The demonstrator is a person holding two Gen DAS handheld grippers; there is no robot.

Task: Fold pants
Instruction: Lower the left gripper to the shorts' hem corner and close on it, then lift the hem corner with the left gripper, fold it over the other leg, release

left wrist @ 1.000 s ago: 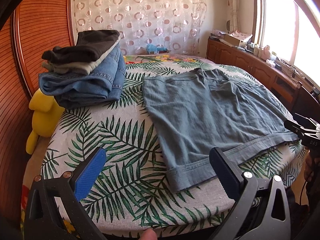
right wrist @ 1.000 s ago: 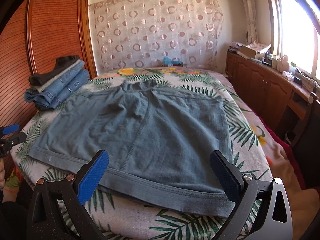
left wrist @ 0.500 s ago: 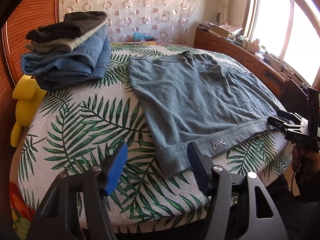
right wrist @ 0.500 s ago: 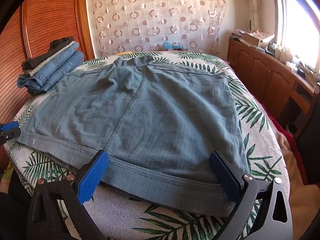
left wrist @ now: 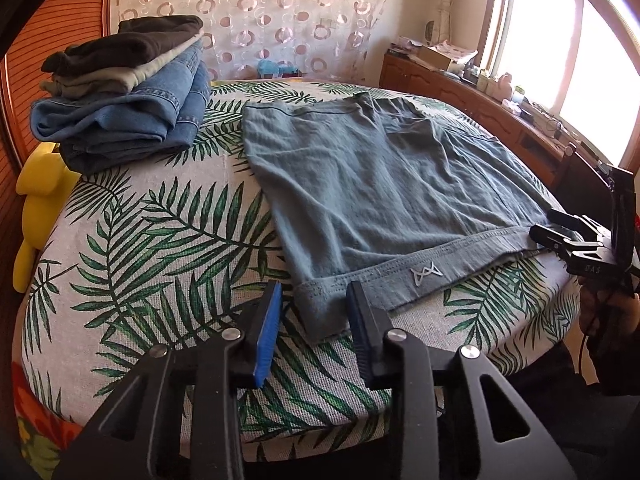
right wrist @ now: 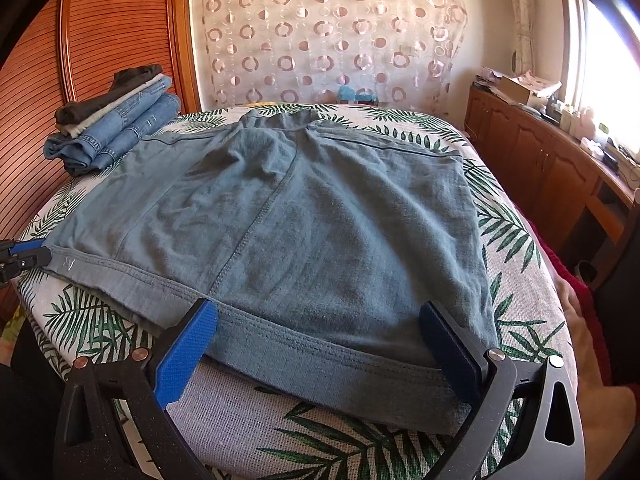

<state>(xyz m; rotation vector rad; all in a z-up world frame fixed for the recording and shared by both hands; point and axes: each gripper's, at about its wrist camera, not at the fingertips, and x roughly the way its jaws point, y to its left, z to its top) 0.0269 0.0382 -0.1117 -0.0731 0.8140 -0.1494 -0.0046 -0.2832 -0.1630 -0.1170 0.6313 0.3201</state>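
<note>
The left claw [left wrist: 314,312] is closing around the near left corner of the pants' [left wrist: 380,184] waistband, pads not yet pressing. The right claw [right wrist: 320,344] stands wide over the waistband's other end. The pants lie flat on the bed [left wrist: 160,240], beside a folded stack [left wrist: 120,92].

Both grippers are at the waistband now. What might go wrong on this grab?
1. The left gripper is closing over just the waistband corner of the pants; it may slip out.
2. The right gripper stands wide open across the waistband, so lifting now would skew the cloth.
3. The jeans stack lies close by; a swung fold could hit it.
</note>
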